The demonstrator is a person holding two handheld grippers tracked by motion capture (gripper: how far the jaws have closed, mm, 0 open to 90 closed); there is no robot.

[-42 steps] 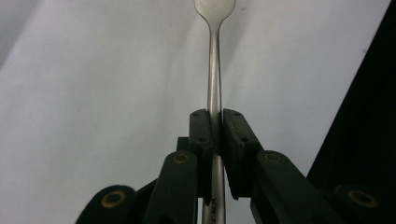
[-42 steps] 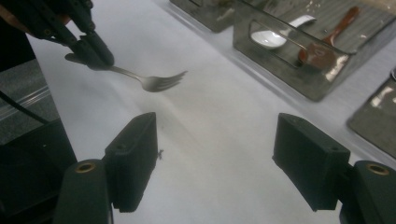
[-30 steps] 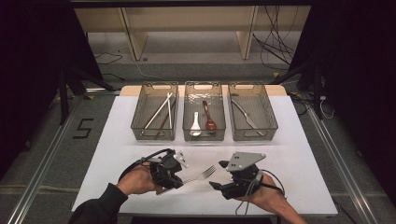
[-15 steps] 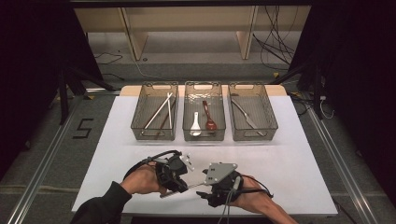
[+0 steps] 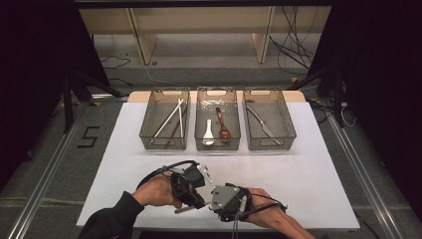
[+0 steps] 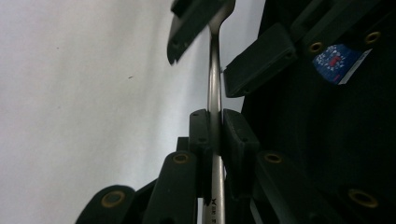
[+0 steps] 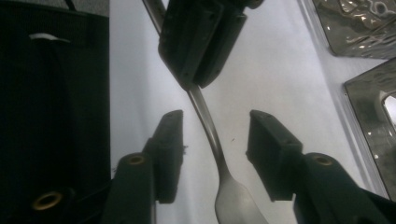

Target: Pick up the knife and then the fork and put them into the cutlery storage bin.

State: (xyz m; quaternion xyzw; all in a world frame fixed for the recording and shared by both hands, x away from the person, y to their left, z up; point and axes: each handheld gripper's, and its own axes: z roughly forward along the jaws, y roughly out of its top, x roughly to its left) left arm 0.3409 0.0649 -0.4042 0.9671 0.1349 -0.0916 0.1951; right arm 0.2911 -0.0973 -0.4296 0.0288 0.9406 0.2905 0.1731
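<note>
A metal fork [image 7: 229, 196] is held over the white table [image 5: 308, 164] near its front edge. In the left gripper view my left gripper [image 6: 215, 116] is shut on the fork's handle [image 6: 214, 84]. The handle's end [image 5: 184, 209] sticks out below the left gripper [image 5: 198, 201] in the high view. My right gripper [image 7: 217, 140] is open, its two jaws standing on either side of the fork's neck without touching it. The two grippers meet nose to nose, the right gripper [image 5: 214, 200] just right of the left one.
Three clear bins stand in a row at the back of the table. The left bin [image 5: 149, 130] has chopsticks [image 5: 169, 119], the middle one [image 5: 200, 119] a white spoon [image 5: 208, 132] and a brown spoon [image 5: 222, 124], the right one [image 5: 288, 124] a knife [image 5: 262, 123].
My right gripper has moved left to the left gripper, and the fork's neck now lies between its open jaws. The left gripper kept its hold and turned slightly.
</note>
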